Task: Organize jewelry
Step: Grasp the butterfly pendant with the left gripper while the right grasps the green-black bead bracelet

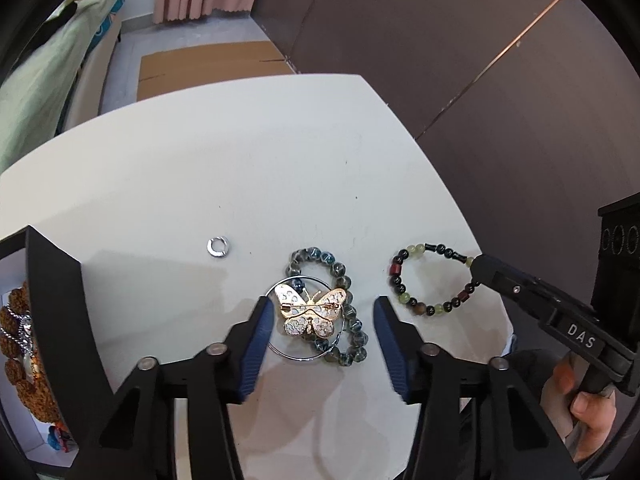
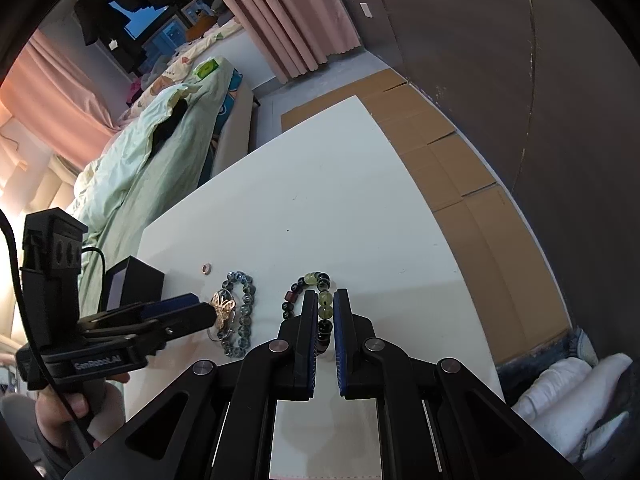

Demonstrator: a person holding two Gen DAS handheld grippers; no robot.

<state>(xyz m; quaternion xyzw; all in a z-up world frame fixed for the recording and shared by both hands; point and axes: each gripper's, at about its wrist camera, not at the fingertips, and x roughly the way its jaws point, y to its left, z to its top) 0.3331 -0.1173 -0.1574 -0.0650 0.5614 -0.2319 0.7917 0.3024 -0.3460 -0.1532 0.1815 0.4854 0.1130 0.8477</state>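
On the white table (image 1: 240,160) lie a gold butterfly brooch (image 1: 310,312) inside a thin silver hoop, on top of a grey-blue bead bracelet (image 1: 340,276). My left gripper (image 1: 324,312) is open, its blue pads either side of the brooch. A green, black and red bead bracelet (image 1: 404,296) lies to the right. My right gripper (image 2: 325,300) is shut on that bracelet's right side (image 2: 325,312); it also shows in the left wrist view (image 1: 478,266). A small silver ring (image 1: 217,246) lies further left.
A black jewelry box (image 1: 52,300) with brown beads and a chain inside stands at the left edge; it also shows in the right wrist view (image 2: 136,284). The table's right edge is close to the green bracelet. Cardboard (image 2: 460,168) covers the floor beyond. A bed (image 2: 160,148) stands left.
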